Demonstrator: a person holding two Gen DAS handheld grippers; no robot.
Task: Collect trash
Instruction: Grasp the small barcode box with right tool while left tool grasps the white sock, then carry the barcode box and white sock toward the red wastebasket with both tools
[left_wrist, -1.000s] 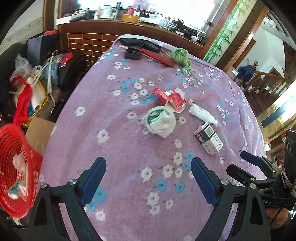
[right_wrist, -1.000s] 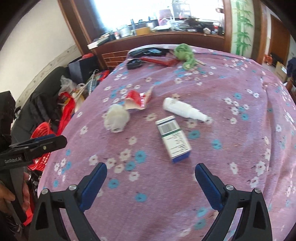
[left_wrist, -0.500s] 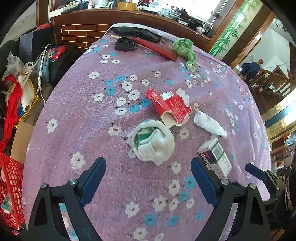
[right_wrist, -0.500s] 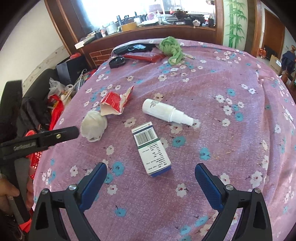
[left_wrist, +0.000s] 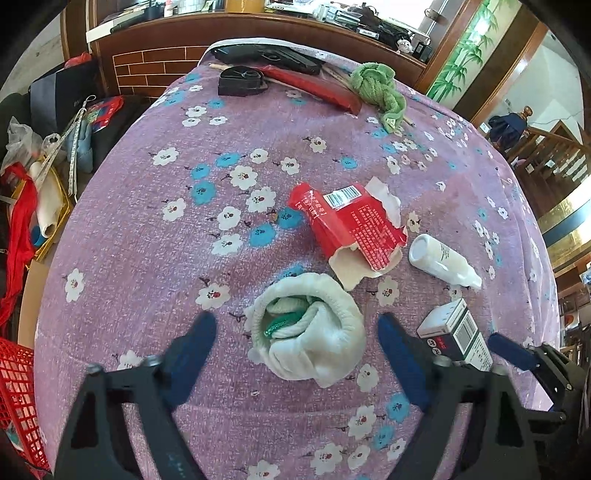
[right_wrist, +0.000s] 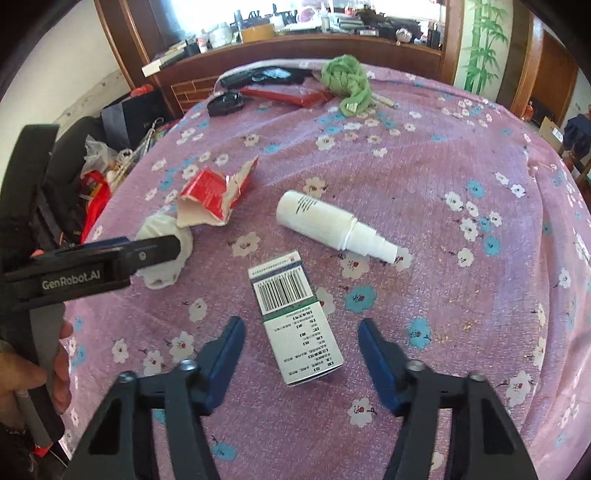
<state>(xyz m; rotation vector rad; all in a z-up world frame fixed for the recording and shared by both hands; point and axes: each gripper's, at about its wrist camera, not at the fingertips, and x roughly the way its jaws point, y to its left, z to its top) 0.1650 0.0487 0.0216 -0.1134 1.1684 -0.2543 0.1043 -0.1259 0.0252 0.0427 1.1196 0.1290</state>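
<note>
My left claw (left_wrist: 295, 339), just narrowing but not gripping, straddles the crumpled white wad (left_wrist: 314, 332) on the floral worktop (left_wrist: 147, 229), my right claw (right_wrist: 297, 354) likewise around the small carton (right_wrist: 295, 317); I should lower squarely before pinching.

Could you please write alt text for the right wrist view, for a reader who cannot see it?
The right hand-held gripper straddles a white barcoded box on a purple flowered cloth, jaws closing in but not yet touching it. Beyond lie a white spray bottle and a torn red carton.
</note>
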